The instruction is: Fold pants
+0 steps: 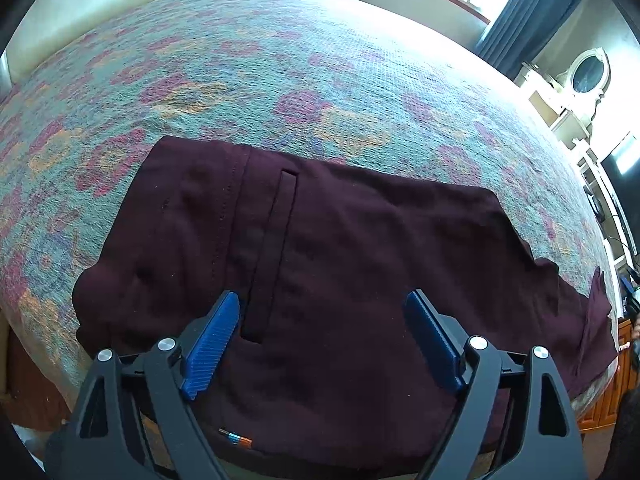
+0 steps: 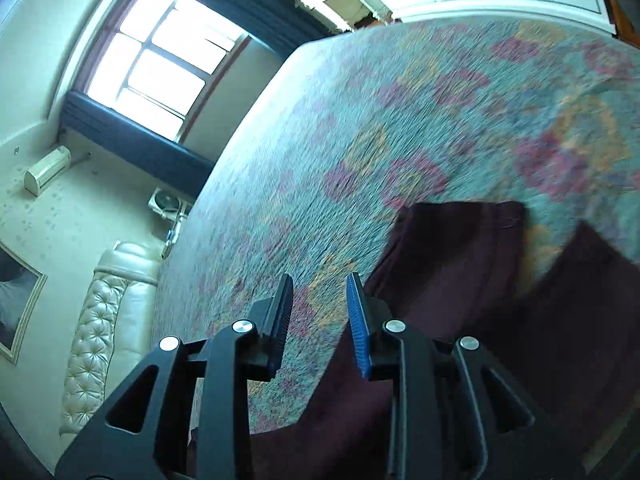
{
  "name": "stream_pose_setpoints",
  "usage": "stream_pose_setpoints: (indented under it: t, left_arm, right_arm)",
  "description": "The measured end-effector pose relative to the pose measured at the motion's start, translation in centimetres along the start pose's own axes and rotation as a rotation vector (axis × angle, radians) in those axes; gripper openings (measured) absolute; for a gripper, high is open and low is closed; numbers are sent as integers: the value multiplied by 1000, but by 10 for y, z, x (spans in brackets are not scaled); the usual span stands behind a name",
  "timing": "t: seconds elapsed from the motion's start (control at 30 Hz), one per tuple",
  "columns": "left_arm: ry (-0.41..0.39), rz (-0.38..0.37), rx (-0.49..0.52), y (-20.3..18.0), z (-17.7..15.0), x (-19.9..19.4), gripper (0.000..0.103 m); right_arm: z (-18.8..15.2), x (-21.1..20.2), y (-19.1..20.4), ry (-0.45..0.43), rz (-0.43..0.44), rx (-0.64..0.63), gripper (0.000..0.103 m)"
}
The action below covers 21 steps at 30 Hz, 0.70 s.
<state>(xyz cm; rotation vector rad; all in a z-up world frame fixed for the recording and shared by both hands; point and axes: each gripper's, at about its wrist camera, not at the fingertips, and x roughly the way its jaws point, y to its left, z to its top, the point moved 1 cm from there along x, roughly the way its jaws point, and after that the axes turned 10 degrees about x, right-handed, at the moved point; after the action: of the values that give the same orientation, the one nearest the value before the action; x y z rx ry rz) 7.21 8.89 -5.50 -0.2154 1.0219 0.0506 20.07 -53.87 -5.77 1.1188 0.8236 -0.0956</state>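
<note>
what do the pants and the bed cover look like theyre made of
Pants: dark maroon woven cloth, matte, probably a cotton or blended trouser fabric; stitched seams and a welt pocket show, and it lies in soft creases.
Bed cover: coarse, textured textile with a fine grid-like weave or quilting, matte, in a teal, pink and orange floral pattern. The fibre cannot be told.

Colours and patterns of the visible items

The pants (image 1: 340, 264) are plain dark maroon; the bed cover (image 1: 280, 64) is grey-teal with pink, magenta and orange blotches. Each tool is black with ribbed blue pads (image 1: 212, 344). The curtains (image 2: 132, 136) are dark blue, and the tufted headboard (image 2: 100, 332) is cream.
</note>
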Motion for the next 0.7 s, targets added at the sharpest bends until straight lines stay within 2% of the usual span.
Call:
stream_pose_setpoints:
  t: [0.13,0.3,0.47,0.5,0.7]
  left_arm:
    - [-7,-11,-10,3,0,0,85]
    - [-12,-26,-20,6,0,0,86]
    - [-18,-18,-8,4,0,2,87]
    - [-19,-16,-5,4,-1,2,87]
    - [-24,-12,-6,3,-1,3,87]
  right_arm:
    - [16,48,-20,9,-181,62,27]
    - [21,49,-29,-87,-249,131,25]
    - [23,56,-29,-110,-235,151,25]
    - [21,46,-28,-121,-222,168,24]
    - [30,32,-51,-135,-101,347,21]
